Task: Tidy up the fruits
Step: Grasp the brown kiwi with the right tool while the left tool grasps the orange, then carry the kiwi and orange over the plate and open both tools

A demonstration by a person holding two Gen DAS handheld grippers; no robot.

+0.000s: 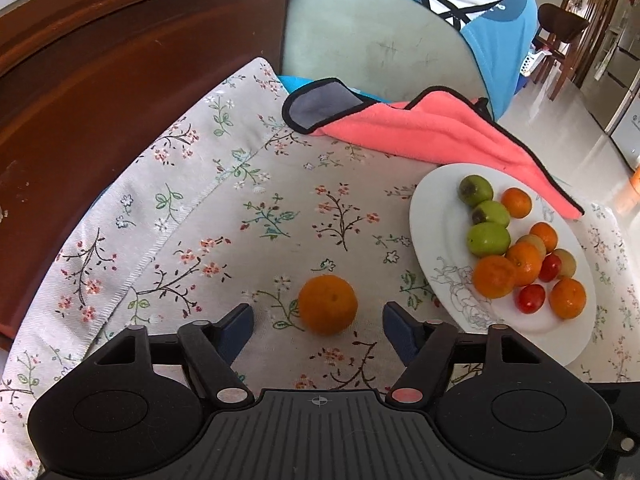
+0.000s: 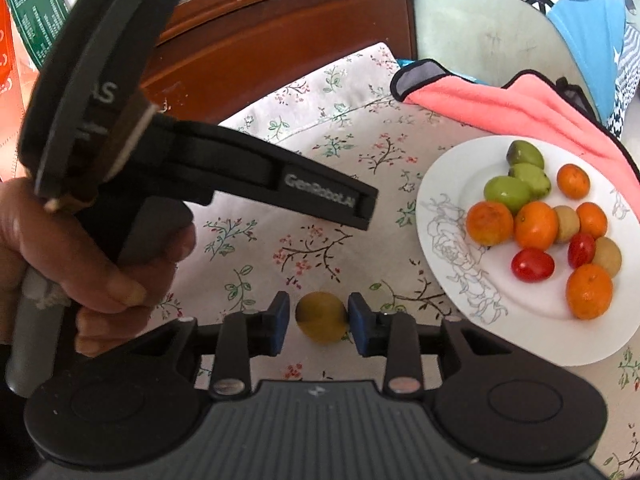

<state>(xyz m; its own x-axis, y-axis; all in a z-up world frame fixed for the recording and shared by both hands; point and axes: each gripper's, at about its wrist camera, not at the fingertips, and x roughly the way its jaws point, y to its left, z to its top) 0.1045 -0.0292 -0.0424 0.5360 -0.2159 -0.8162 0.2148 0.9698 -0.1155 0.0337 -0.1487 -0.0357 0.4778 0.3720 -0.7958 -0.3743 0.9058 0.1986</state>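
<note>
1. The worktop's floral cloth (image 1: 240, 184) is carrying a white plate (image 1: 436, 216) already holding oranges, green fruits and cherry tomatoes.
2. The left hand-held gripper (image 1: 318, 316) is standing half open around a loose orange (image 1: 327, 304), pads clear of it; centre it before squeezing.
3. The right hand-held gripper (image 2: 318, 322) is bracketing a small yellowish fruit (image 2: 321, 318), jaws narrow; whether it is gripping, I cannot tell.

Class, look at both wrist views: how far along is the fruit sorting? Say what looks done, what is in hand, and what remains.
Done: the white plate already holds most fruit. In hand: the right hand-held gripper has a yellowish fruit between its pads, apparently touching one only, so no firm grip. Left: the orange lies on the floral cloth ahead of the open left hand-held gripper, not yet gripped.
</note>
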